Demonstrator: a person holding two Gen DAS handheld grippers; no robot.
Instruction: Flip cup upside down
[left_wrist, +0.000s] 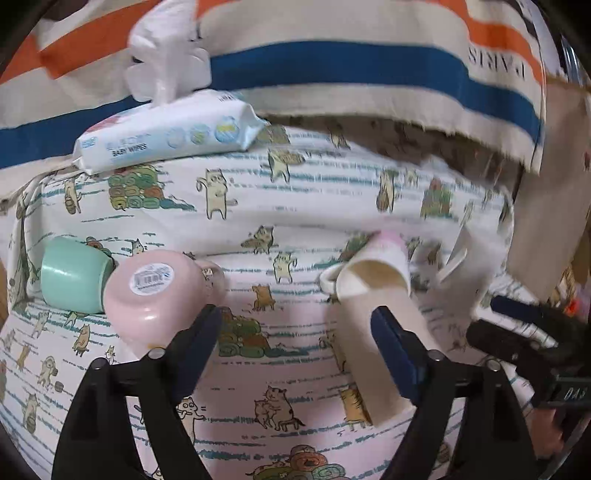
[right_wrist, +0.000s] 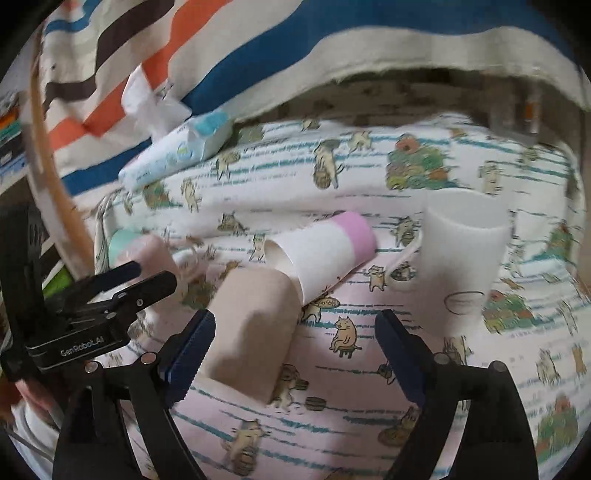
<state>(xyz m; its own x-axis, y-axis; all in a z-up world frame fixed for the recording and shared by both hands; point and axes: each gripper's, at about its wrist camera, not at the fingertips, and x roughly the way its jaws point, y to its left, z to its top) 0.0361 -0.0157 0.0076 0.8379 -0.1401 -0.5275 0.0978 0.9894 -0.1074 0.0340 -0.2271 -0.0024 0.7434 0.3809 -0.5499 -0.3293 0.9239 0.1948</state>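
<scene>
Several cups lie on a cat-print cloth (left_wrist: 295, 206). A beige cup (right_wrist: 251, 325) lies on its side, beside my right gripper's left finger; in the left wrist view it (left_wrist: 373, 354) lies by my left gripper's right finger. A white cup with a pink base (right_wrist: 321, 247) lies on its side behind it. A white mug (right_wrist: 461, 254) stands upside down at right. A pink mug (left_wrist: 155, 295) and a green cup (left_wrist: 74, 275) lie at left. My left gripper (left_wrist: 299, 332) and right gripper (right_wrist: 295, 332) are open and empty.
A pack of baby wipes (left_wrist: 166, 133) lies at the cloth's far left edge. A striped fabric (left_wrist: 332, 66) hangs behind the cloth. The right gripper's body shows at the right edge of the left wrist view (left_wrist: 528, 339).
</scene>
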